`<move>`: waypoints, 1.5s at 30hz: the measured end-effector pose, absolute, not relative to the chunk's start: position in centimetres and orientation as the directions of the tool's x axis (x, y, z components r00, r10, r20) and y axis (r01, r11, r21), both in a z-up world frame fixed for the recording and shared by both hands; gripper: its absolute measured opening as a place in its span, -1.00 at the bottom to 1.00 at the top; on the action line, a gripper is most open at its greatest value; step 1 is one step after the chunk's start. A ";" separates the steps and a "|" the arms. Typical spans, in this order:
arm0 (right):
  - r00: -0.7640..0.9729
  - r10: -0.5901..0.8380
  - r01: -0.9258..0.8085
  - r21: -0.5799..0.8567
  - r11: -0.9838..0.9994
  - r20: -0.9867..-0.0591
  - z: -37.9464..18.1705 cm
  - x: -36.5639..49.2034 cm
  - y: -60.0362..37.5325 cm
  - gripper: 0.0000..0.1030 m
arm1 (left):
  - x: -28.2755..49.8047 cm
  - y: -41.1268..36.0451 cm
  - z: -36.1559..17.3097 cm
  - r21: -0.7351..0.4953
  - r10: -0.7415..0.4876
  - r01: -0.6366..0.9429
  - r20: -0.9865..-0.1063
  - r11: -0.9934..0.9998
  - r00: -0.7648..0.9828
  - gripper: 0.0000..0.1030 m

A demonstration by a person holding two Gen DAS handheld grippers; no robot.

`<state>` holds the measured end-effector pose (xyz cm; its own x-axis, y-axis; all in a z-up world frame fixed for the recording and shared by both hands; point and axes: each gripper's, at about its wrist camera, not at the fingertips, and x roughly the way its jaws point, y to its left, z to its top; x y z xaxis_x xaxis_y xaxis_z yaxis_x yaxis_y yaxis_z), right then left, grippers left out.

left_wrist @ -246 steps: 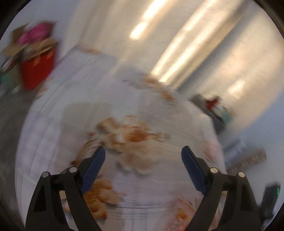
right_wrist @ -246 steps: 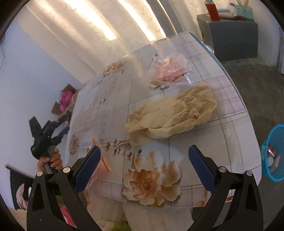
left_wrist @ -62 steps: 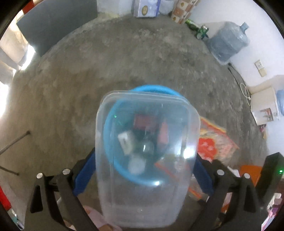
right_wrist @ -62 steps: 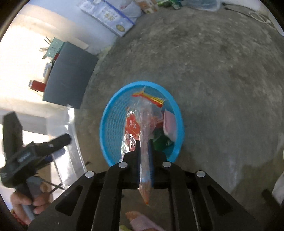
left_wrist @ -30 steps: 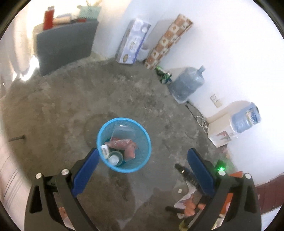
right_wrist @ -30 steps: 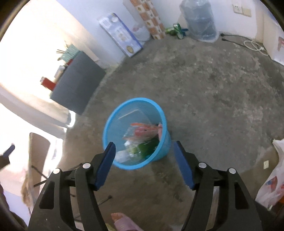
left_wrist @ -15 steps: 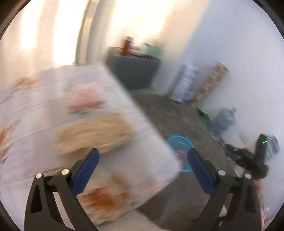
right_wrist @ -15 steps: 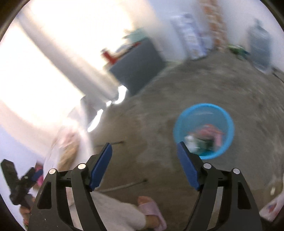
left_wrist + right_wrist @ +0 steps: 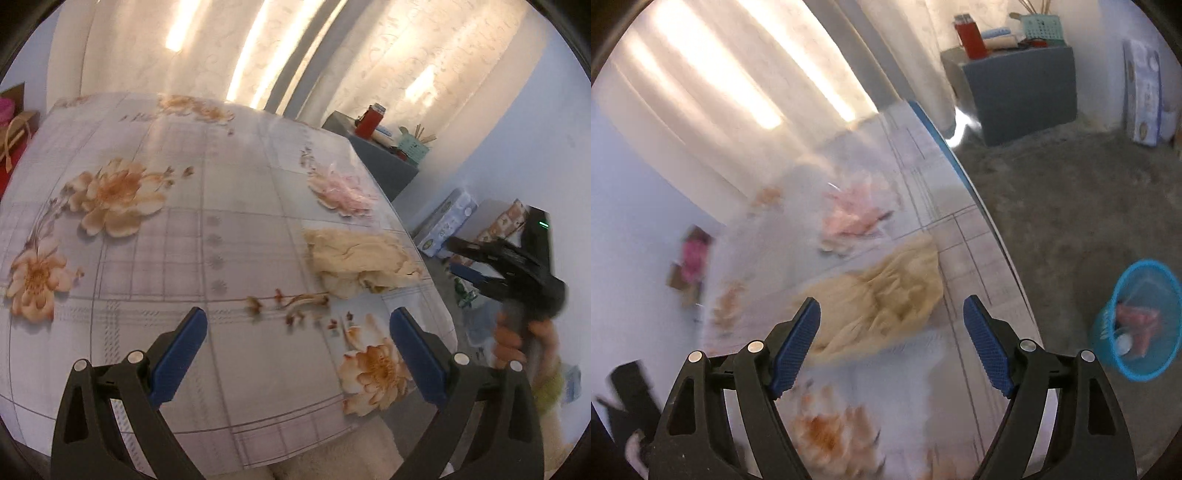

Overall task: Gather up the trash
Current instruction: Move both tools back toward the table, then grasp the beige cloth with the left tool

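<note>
A crumpled beige bag [image 9: 360, 258] lies near the right edge of the flowered table [image 9: 229, 243]; it also shows in the right wrist view [image 9: 882, 299]. A pink crumpled wrapper [image 9: 340, 188] lies behind it, blurred in the right wrist view [image 9: 855, 214]. My left gripper [image 9: 298, 354] is open and empty above the table's near part. My right gripper [image 9: 892, 343] is open and empty just in front of the beige bag. The blue trash basket [image 9: 1137, 321] stands on the floor at the right with trash inside.
A grey cabinet [image 9: 1019, 81] with a red jar and a teal basket on top stands by the curtain. Boxes [image 9: 447, 225] lean on the far wall. The right hand-held gripper [image 9: 517, 273] shows beyond the table's right edge. The floor is bare concrete.
Both grippers have swung from the blue basket on the floor back over the table. The clear tub and the wrapper they held earlier lie in the basket, and both jaws stand open.
</note>
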<state>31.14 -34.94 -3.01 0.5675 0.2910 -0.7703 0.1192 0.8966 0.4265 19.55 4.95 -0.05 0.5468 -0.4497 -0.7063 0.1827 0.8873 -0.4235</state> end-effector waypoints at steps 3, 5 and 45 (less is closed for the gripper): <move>0.520 0.276 0.145 0.402 0.904 -0.808 -5.1 33.3 -33.9 0.44 | 19.5 5.5 -0.4 -0.444 -0.469 0.188 -0.695 0.876 0.544 0.89; 0.500 0.289 0.118 0.395 0.911 -0.816 -5.5 33.8 -32.9 0.43 | 19.3 6.1 -0.3 -0.449 -0.478 0.198 -0.685 0.871 0.550 0.89; 0.448 0.593 0.013 0.668 0.744 -0.669 -4.9 26.4 -34.4 0.44 | 28.3 -1.9 -4.0 -0.094 -0.246 0.332 -0.857 0.938 0.453 0.89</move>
<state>26.40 -34.40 -4.91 0.4478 0.5929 -0.6693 0.0128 0.7442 0.6678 28.27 -1.87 -4.04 0.4530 -0.2462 -0.8568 0.3324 0.9384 -0.0939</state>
